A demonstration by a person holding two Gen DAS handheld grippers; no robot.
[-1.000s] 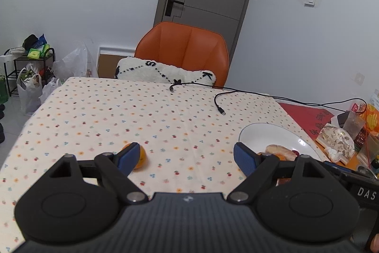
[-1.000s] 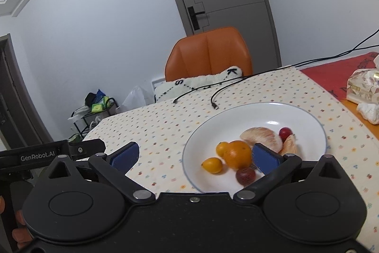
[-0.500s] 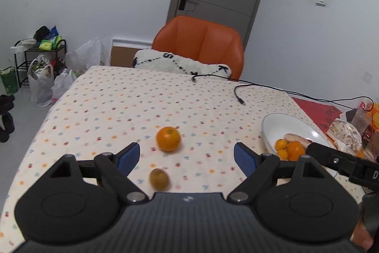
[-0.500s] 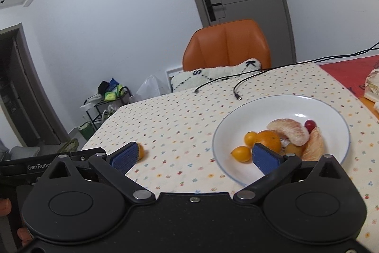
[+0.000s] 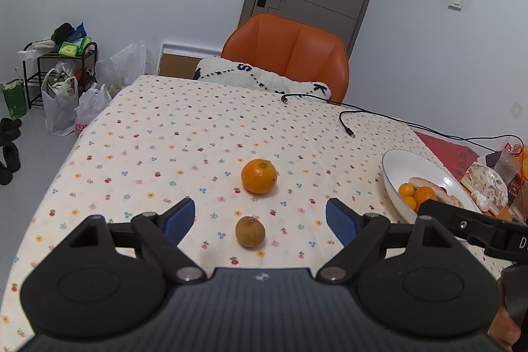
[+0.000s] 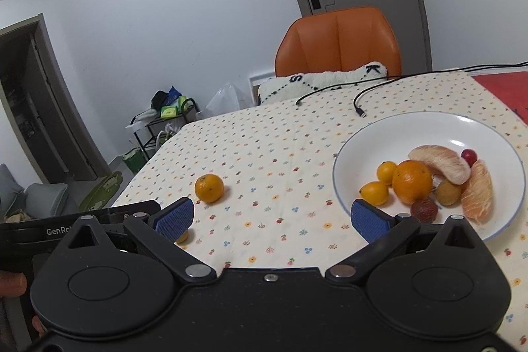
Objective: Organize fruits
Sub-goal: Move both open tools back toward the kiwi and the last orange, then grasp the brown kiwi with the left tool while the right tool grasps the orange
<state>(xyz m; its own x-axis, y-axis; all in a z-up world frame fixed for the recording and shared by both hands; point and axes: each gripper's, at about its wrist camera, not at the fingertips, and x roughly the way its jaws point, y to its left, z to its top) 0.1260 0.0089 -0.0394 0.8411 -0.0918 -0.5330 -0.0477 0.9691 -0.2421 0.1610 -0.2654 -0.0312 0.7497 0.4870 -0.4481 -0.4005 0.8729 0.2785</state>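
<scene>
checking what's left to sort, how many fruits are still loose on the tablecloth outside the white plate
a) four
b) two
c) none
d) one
b: the left wrist view shows an orange and a small brown fruit lying apart on the tablecloth, both outside the white plate.

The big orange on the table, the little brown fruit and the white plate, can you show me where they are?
big orange (image 5: 259, 176), left wrist view, middle of its peel.
little brown fruit (image 5: 250, 232), left wrist view, middle of its skin.
white plate (image 6: 412, 127), right wrist view, bare inner wall at the far side.
</scene>
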